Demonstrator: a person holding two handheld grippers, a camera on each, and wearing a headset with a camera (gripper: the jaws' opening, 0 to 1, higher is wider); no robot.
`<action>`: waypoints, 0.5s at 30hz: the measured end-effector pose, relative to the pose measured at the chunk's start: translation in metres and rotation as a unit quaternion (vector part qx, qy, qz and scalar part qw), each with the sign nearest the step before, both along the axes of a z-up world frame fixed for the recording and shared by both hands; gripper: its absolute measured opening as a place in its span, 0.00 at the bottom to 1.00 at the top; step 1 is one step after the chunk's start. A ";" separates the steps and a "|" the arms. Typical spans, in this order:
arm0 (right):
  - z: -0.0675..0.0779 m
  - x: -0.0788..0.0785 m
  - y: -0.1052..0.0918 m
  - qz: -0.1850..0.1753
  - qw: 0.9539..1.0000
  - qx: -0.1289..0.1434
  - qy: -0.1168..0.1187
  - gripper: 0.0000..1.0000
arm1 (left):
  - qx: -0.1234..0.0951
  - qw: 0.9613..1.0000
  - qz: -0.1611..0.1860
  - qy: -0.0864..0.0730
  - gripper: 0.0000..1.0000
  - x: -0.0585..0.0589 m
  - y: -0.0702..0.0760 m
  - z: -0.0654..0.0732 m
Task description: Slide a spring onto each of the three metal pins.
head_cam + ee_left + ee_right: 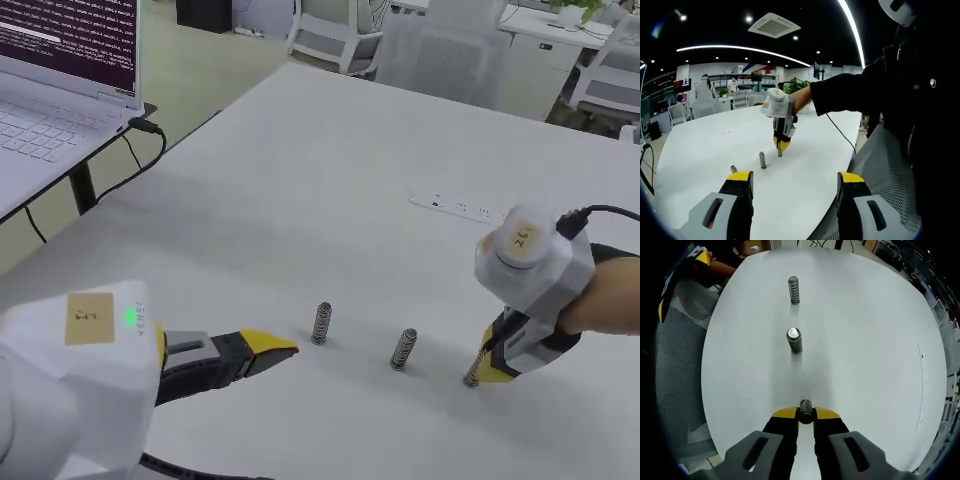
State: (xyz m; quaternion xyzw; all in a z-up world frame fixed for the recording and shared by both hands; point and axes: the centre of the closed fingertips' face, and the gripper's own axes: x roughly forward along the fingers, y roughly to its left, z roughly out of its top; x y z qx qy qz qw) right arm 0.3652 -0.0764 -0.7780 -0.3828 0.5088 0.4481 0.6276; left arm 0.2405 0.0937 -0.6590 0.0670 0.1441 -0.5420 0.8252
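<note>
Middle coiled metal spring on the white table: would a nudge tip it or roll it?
Probably tips easily: the middle coiled metal spring stands tall and narrow. Once down it would likely roll, round on the smooth white table.

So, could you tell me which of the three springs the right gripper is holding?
The end spring nearest the right gripper, shut between its jaws; the middle spring and the far spring stand free.

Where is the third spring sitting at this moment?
In the head view, the third spring stands at the row's right end, right of the middle spring, held between the jaws of the right gripper.
</note>
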 end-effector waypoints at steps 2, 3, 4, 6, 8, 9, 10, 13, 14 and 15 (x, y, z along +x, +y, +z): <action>0.000 0.001 0.000 -0.002 1.000 0.002 0.000 0.09 | 0.000 1.000 0.000 0.000 0.64 0.000 0.000 0.000; 0.000 0.001 0.000 -0.002 1.000 0.002 0.000 0.09 | 0.000 1.000 0.000 0.000 0.64 0.000 0.001 0.000; 0.000 0.001 0.000 -0.002 1.000 0.003 0.000 0.09 | 0.001 1.000 0.001 0.000 0.64 0.001 0.001 0.000; 0.000 0.001 -0.001 -0.003 1.000 0.004 -0.002 0.09 | 0.001 1.000 0.001 -0.001 0.64 0.001 0.001 0.000; 0.000 0.001 -0.001 -0.005 1.000 0.006 -0.003 0.09 | 0.002 1.000 0.001 -0.001 0.64 0.001 0.001 0.001; 0.001 0.001 0.000 -0.006 1.000 0.010 -0.004 0.10 | 0.002 1.000 0.001 -0.001 0.64 0.001 0.002 0.001; 0.002 0.000 0.000 -0.007 1.000 0.012 -0.004 0.10 | 0.003 1.000 0.001 -0.002 0.64 0.001 0.002 0.001; 0.004 0.001 0.000 -0.012 1.000 0.018 -0.009 0.13 | 0.005 1.000 0.001 -0.002 0.64 0.003 0.003 0.001; 0.005 0.000 0.000 -0.013 1.000 0.019 -0.010 0.13 | 0.005 1.000 0.001 -0.002 0.64 0.003 0.003 0.001; 0.007 0.001 0.000 -0.015 1.000 0.023 -0.015 0.13 | 0.006 1.000 0.001 -0.003 0.64 0.004 0.004 0.002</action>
